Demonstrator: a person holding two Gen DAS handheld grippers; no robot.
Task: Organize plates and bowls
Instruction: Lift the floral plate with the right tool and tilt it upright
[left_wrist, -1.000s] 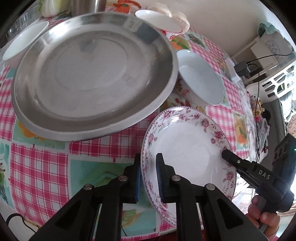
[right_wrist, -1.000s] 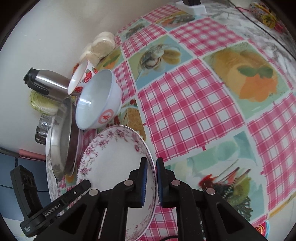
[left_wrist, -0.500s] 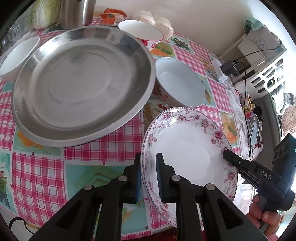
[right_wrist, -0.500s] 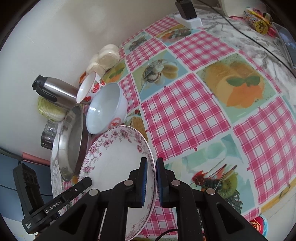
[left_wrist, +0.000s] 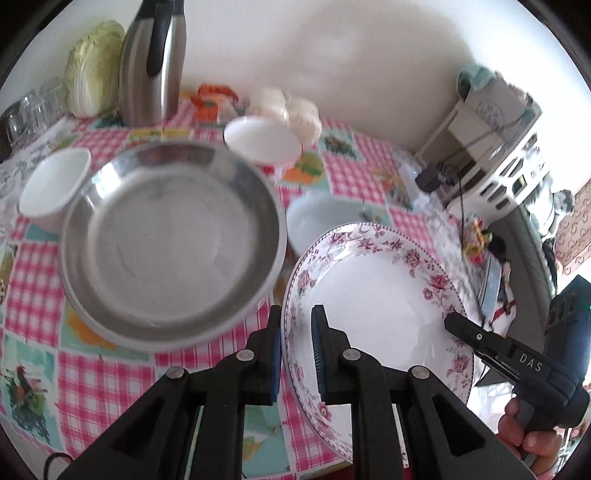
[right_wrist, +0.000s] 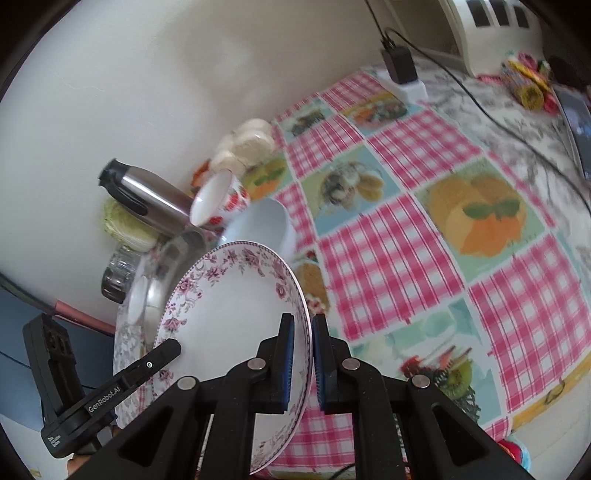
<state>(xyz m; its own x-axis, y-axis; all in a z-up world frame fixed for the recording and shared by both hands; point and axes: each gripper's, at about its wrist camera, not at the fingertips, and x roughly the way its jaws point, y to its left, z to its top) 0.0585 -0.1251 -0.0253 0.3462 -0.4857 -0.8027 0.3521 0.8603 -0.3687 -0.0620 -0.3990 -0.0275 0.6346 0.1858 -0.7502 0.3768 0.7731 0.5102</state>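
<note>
We've got the floral plate (left_wrist: 380, 295) pinched at opp. rims: left gripper (left_wrist: 297, 349) and right gripper (right_wrist: 303, 360) both clamped on it. Plate tilted, held above the checked tablecloth (right_wrist: 406, 251), beside the steel dish (left_wrist: 173, 240) and white bowl (left_wrist: 317, 218).

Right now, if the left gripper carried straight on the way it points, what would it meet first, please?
Probably the pink checked tablecloth beside the steel basin; the left gripper already clamps the floral plate. Depth is unclear.
</note>
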